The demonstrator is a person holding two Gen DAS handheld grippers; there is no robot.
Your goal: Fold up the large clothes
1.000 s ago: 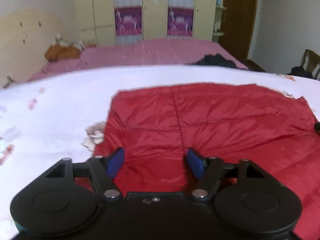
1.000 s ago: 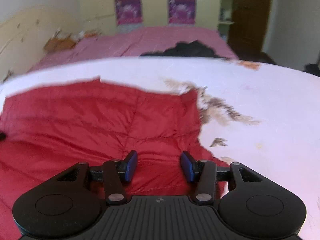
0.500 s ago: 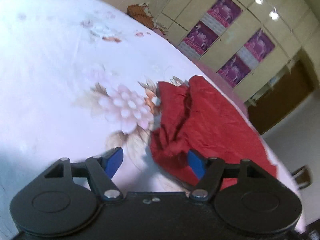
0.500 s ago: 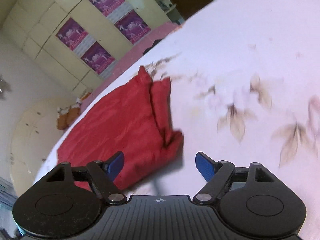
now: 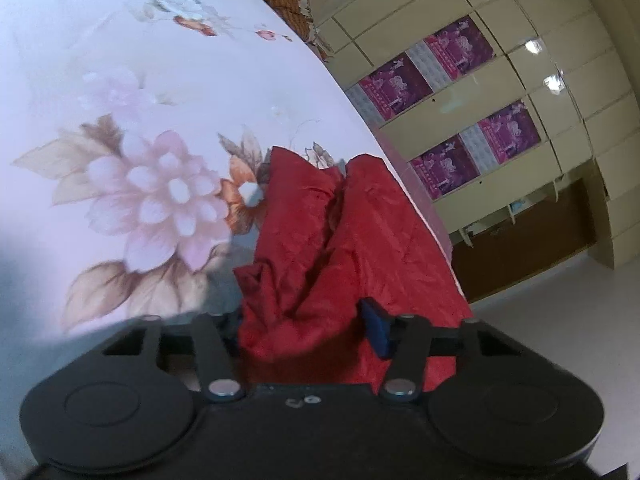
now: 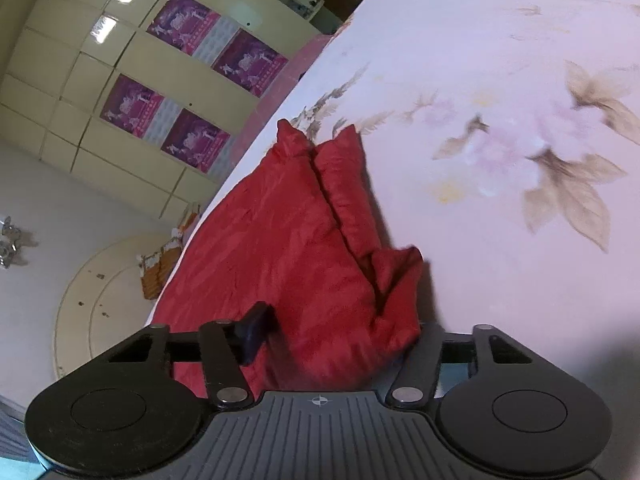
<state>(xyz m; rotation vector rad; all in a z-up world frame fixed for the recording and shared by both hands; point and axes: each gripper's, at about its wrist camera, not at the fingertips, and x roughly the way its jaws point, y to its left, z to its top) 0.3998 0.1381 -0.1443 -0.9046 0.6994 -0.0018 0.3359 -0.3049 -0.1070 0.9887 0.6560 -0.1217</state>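
Observation:
A red quilted garment (image 5: pixel 352 236) lies folded on a white floral sheet (image 5: pixel 152 92). In the left wrist view its bunched left end sits between the fingers of my left gripper (image 5: pixel 306 330); the jaws stand wide, one blue pad (image 5: pixel 376 332) shows, the other is hidden behind cloth. In the right wrist view the garment (image 6: pixel 288 240) has its right end between the fingers of my right gripper (image 6: pixel 340 336); one dark pad (image 6: pixel 256 332) shows, the other is hidden. Both views are tilted sideways.
The floral sheet (image 6: pixel 500 80) covers the bed around the garment. A cream wardrobe with purple posters (image 5: pixel 460 92) stands beyond, also in the right wrist view (image 6: pixel 180 80). A brown door (image 5: pixel 532 240) and a wicker object (image 6: pixel 158 268) lie further off.
Both grippers have swung from facing the garment's front edge to its two ends and turned sideways. They have moved in until the bunched ends sit between the open fingers.

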